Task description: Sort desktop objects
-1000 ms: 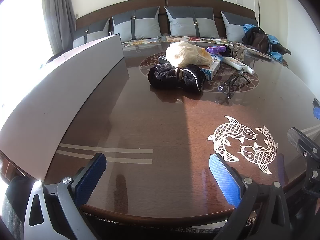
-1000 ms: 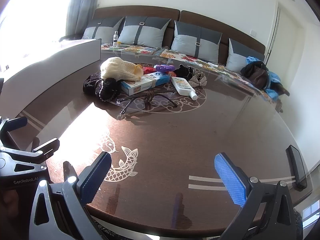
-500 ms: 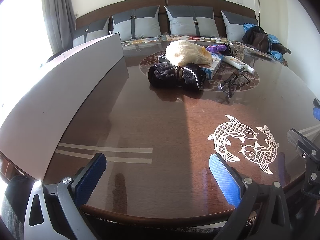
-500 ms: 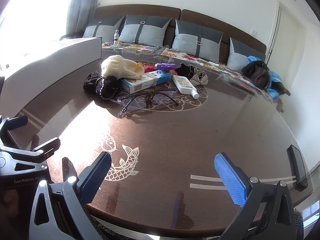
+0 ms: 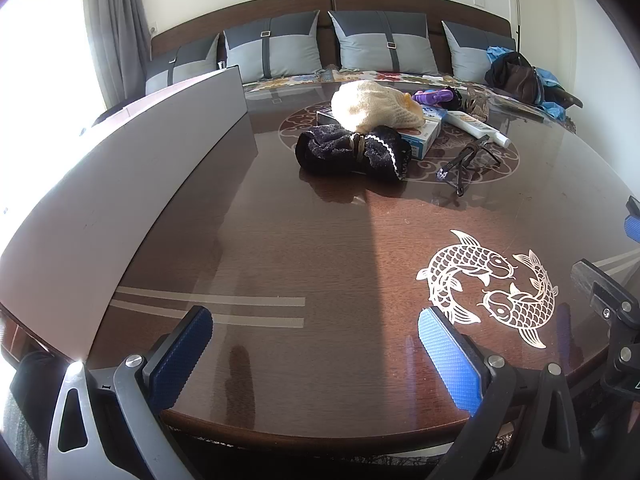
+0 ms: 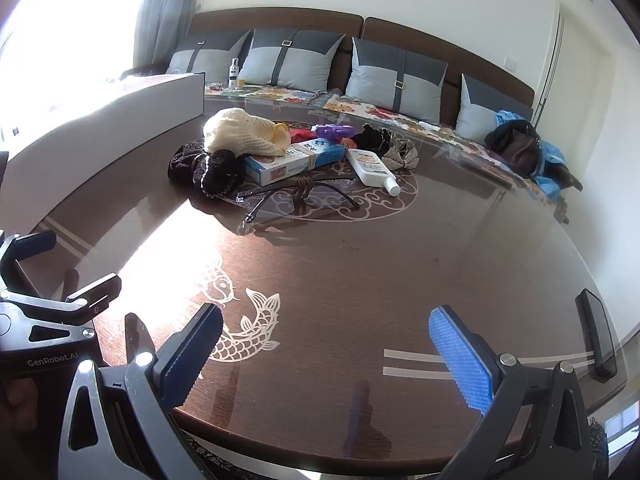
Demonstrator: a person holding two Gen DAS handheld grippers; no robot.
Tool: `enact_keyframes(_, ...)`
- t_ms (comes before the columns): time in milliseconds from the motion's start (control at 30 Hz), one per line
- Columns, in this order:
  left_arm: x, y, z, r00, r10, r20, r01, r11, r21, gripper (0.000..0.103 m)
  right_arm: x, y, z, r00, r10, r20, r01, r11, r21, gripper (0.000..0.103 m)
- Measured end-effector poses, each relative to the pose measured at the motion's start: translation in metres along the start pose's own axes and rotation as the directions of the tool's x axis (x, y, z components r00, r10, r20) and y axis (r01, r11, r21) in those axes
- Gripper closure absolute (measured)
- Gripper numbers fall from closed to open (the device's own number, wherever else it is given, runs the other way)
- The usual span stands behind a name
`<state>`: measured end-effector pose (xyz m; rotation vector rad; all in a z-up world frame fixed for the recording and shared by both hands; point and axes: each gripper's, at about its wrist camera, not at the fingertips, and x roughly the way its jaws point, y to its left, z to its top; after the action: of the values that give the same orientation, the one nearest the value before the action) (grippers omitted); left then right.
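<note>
A pile of objects lies at the middle of the round brown table (image 5: pixel 320 240): a cream knit hat (image 5: pixel 374 104), a black lace-trimmed cloth (image 5: pixel 352 152), a blue-and-white box (image 6: pixel 294 160), glasses (image 6: pixel 296 196), a white tube (image 6: pixel 372 168), a purple toy (image 6: pixel 334 131). My left gripper (image 5: pixel 316 356) is open and empty near the front edge. My right gripper (image 6: pixel 332 356) is open and empty at the front edge, far from the pile.
A long white panel (image 5: pixel 120 168) stands along the table's left side. A black phone (image 6: pixel 598 332) lies at the right edge. A sofa with grey cushions (image 6: pixel 292 60) stands behind the table, with a dark bag (image 6: pixel 516 144) on it.
Both views have drifted slightly closer to the pile. Both grippers stay open and nothing on the table has moved.
</note>
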<state>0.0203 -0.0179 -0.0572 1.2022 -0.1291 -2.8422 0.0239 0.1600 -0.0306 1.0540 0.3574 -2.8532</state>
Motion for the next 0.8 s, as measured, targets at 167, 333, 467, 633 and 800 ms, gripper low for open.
enact_keyframes(167, -0.0001, -0.0001, 0.0003, 1.0, 0.001, -0.001, -0.001, 1.0, 0.0, 0.0, 0.0005, 0.0003, -0.0001, 1.0, 0.002, -0.001, -0.002, 1.0, 0.0, 0.0)
enact_keyframes(333, 0.0013, -0.0004, -0.0006, 1.0, 0.003, -0.003, -0.003, 1.0, 0.001, 0.0, 0.0025, 0.0006, -0.0001, 1.0, 0.005, -0.007, -0.005, 1.0, 0.001, 0.0)
enact_keyframes(467, 0.0023, -0.0012, -0.0002, 1.0, 0.005, -0.006, -0.005, 1.0, 0.003, 0.0, 0.0033, -0.0003, 0.0001, 1.0, 0.007, -0.013, -0.007, 1.0, 0.004, 0.0)
enact_keyframes(633, 0.0037, -0.0019, -0.0005, 1.0, 0.01, -0.012, -0.01, 1.0, 0.006, 0.0, 0.0039, -0.0021, -0.0003, 1.0, 0.009, -0.02, -0.009, 1.0, 0.008, 0.0)
enact_keyframes(800, 0.0036, -0.0024, -0.0009, 1.0, 0.015, -0.017, -0.015, 1.0, 0.012, 0.0, 0.0041, -0.0055, -0.0004, 1.0, 0.014, -0.025, -0.013, 1.0, 0.025, 0.0)
